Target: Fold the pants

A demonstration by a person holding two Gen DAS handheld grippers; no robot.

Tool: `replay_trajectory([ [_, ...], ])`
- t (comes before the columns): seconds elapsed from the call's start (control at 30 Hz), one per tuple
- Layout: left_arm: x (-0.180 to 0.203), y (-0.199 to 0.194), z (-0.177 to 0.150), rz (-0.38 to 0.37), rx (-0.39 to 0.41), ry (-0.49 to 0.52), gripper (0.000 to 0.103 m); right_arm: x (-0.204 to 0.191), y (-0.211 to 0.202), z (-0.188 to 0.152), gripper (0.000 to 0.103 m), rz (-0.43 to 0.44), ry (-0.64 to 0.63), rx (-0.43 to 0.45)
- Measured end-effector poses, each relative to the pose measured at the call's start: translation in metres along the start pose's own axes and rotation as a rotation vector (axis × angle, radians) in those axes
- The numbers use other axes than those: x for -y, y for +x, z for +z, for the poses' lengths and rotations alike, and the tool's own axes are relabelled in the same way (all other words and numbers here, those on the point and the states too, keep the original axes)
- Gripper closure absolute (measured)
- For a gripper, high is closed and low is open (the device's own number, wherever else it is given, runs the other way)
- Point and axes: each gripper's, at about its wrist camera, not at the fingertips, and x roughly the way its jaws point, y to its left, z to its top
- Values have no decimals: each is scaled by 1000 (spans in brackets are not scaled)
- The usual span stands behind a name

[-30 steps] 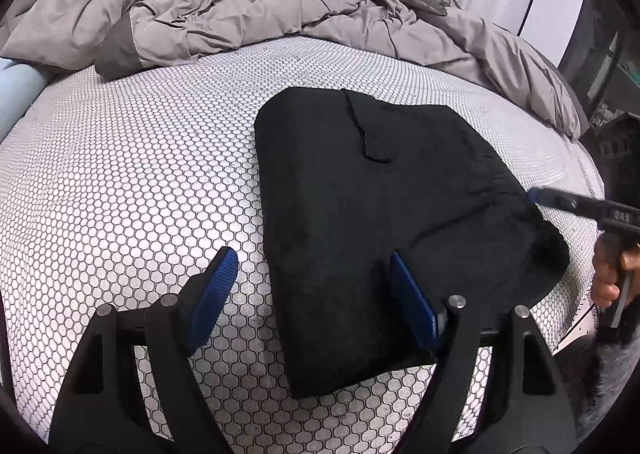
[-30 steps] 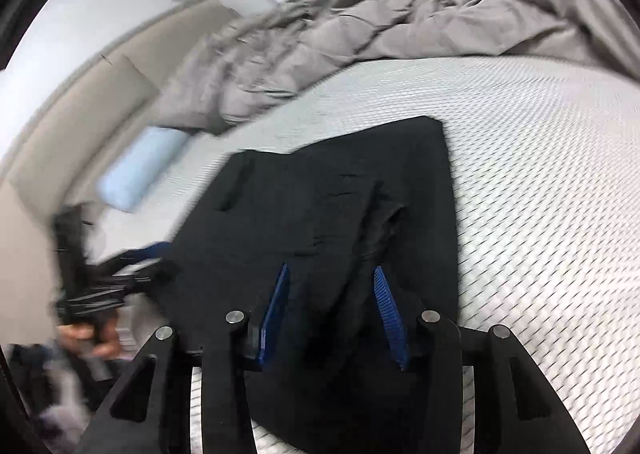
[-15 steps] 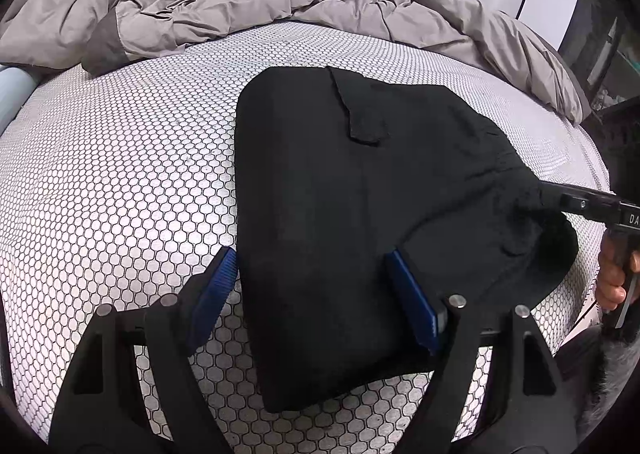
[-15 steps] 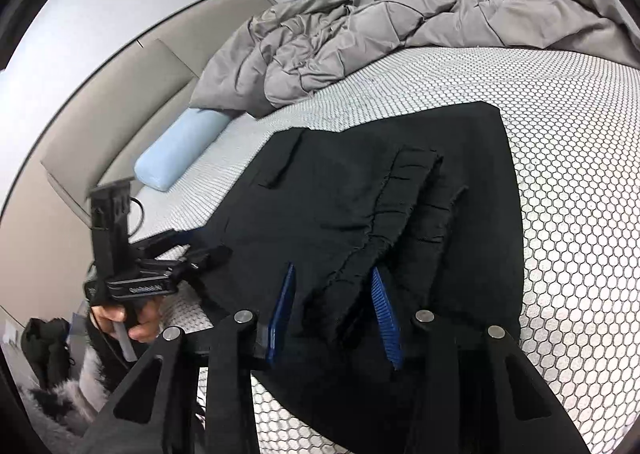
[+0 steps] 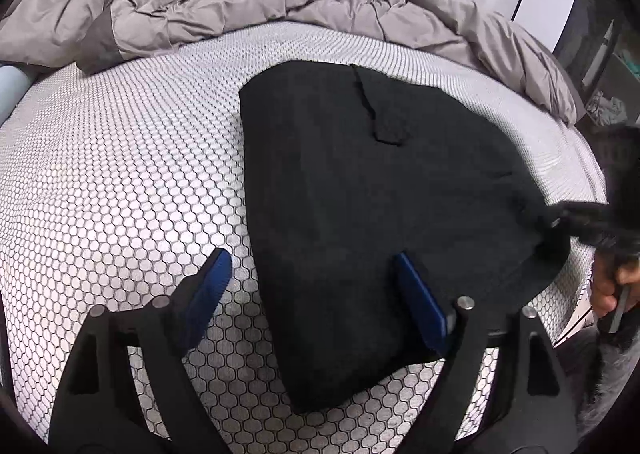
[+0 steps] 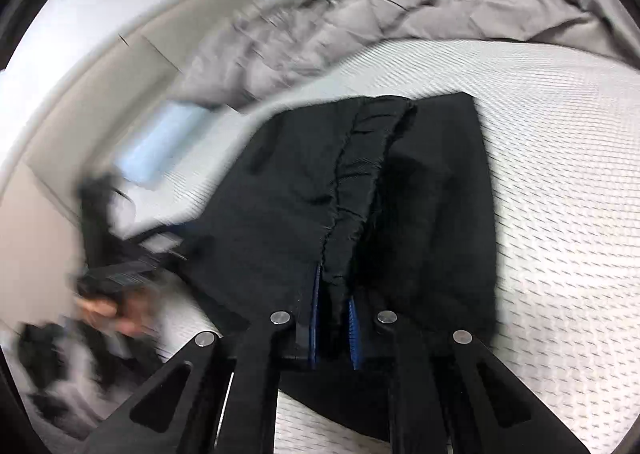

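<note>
The black pants (image 5: 360,182) lie folded on the white honeycomb mattress (image 5: 120,174). My left gripper (image 5: 316,278) is open, its blue pads straddling the near left edge of the pants, low over them. In the right wrist view my right gripper (image 6: 334,310) is shut on the gathered waistband of the pants (image 6: 352,182) and lifts that edge. The right gripper also shows at the far right of the left wrist view (image 5: 576,222), blurred, at the pants' right edge.
A rumpled grey duvet (image 5: 240,2) is piled along the far side of the bed. A light blue pillow (image 6: 160,142) lies by the beige headboard (image 6: 100,94). The mattress edge (image 5: 576,158) runs close to the pants on the right.
My right gripper has closed on the waistband, which was loose between open jaws half a second ago, and it is moving. The left gripper has stayed open over the pants' near edge.
</note>
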Motion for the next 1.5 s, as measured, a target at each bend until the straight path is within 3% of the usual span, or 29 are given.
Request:
replay_trajectory([
  [0.07,0,0,1,9,1,-11,20,5,6,-3,89,13,11,-10],
  [0.13,-2,-9,3,13,32,-32,21,6,-8,1,81,43,22,17],
  [0.23,0,-30,4,20,131,-31,21,3,-38,2,62,-3,14,167],
  [0.37,40,-26,1,-1,184,161,26,-28,-42,5,62,-11,-76,259],
  [0.47,78,2,-5,1,135,334,28,-58,-10,10,62,-10,-166,202],
  [0.57,86,26,-11,12,68,395,28,-79,39,10,62,-64,-250,80],
  [0.63,80,30,-14,-15,30,394,28,-85,59,4,62,-158,-357,39],
  [0.73,58,20,-19,-60,8,348,28,-66,38,0,64,-257,-334,26],
  [0.8,51,13,-24,-61,3,331,28,-50,22,-4,66,-237,-310,28],
  [0.83,47,10,-27,-55,8,329,28,-44,14,-7,65,-274,-314,33],
  [0.93,48,1,-22,-50,21,317,29,-44,3,-7,59,-262,-310,50],
  [1.03,42,-19,-9,-93,95,270,29,-51,-6,3,57,-202,-292,143],
  [1.1,41,-16,7,-74,121,247,29,-61,6,15,56,-178,-288,163],
  [1.2,35,21,26,-64,41,219,29,-71,42,31,55,-149,-293,112],
  [1.27,31,44,30,-53,-40,234,32,-74,70,36,55,-178,-330,56],
  [1.3,26,47,32,-65,-38,233,32,-75,78,35,55,-202,-357,23],
  [1.4,15,38,30,-35,-29,224,30,-64,65,30,55,-320,-378,15],
  [1.5,-1,34,20,-37,-36,164,30,-43,46,26,57,-350,-328,20],
])
